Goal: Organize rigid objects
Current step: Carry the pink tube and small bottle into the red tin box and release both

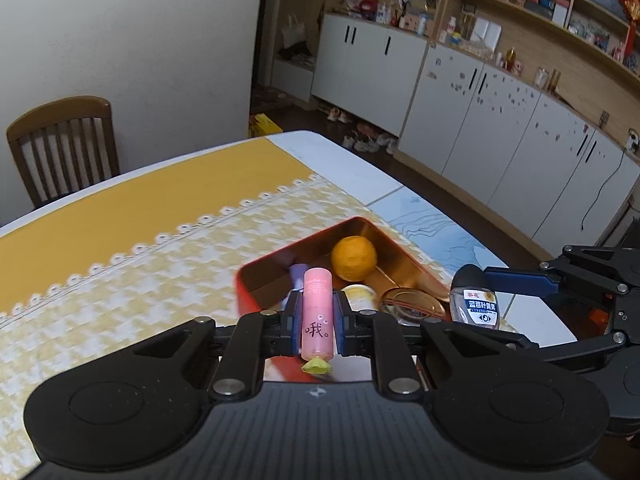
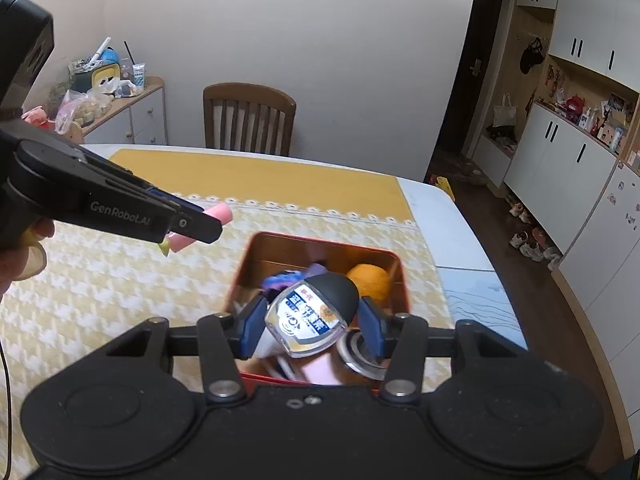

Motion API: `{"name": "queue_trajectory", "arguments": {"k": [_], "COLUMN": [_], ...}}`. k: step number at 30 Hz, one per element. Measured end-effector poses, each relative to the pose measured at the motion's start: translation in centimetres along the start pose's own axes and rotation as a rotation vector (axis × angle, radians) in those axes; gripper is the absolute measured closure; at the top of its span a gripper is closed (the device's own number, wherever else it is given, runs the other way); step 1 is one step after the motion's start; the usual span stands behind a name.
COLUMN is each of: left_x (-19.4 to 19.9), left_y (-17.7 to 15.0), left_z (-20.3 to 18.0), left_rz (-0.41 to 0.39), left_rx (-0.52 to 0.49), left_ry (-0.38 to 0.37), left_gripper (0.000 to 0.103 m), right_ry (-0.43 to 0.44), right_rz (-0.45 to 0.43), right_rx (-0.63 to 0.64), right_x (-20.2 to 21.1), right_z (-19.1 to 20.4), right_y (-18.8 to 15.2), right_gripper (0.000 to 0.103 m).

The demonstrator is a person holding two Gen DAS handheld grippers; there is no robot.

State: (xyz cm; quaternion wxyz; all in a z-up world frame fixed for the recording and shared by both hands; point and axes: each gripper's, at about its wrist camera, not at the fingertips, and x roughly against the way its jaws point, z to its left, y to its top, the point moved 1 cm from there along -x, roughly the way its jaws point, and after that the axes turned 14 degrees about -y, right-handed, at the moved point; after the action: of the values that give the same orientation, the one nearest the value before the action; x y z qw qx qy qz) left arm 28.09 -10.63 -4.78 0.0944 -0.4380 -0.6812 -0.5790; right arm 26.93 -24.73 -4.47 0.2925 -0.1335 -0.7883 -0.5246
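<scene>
My left gripper (image 1: 317, 320) pinches a slim pink plastic tube with a yellow-green cap (image 1: 317, 312), low in the middle of the left wrist view, above the near edge of the red metal tin with a coppery inside (image 1: 404, 248). My right gripper (image 2: 310, 326) clamps a clear, rounded bottle with a dark cap and blue-and-white label (image 2: 310, 316), low centre of its own view, over the same tin. Both loads are smooth, hard and curved, so I judge a firm, level hold matters, and I should set each down well apart from the other. A dimpled round orange (image 1: 354, 258) sits in the tin's far corner.
</scene>
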Motion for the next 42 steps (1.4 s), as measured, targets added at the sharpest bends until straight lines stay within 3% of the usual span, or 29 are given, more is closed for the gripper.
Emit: {"name": "queue_trajectory", "arguments": {"k": [7,15,25,35,42], "left_x": [-4.7,-9.9,-15.1,-17.9,-17.6], "left_y": [1.6,3.1,3.4,3.0,3.0], "left_z": [-1.0,0.5,2.6,3.7,4.0], "left_rz": [0.045,0.102,0.205,0.267,0.244], "left_rx": [-0.014,-0.013,-0.001,0.042,0.091], "left_ry": [0.023,0.064,0.064,0.048,0.028], "left_gripper": [0.087,0.087,0.087,0.087,0.087], "right_ry": [0.015,0.027,0.05,0.048,0.055], "right_rz": [0.014,0.04,0.146,0.19,0.212], "right_rx": [0.0,0.003,0.038,0.052,0.026], "right_x": [-2.6,-6.8,-12.2,-13.8,-14.0], "right_z": [-2.7,-4.2,-3.1,-2.8,-3.0], "right_y": [-0.8,-0.7,-1.1,-1.5,-1.3], "right_gripper": [0.054,0.054,0.054,0.054,0.053]}}
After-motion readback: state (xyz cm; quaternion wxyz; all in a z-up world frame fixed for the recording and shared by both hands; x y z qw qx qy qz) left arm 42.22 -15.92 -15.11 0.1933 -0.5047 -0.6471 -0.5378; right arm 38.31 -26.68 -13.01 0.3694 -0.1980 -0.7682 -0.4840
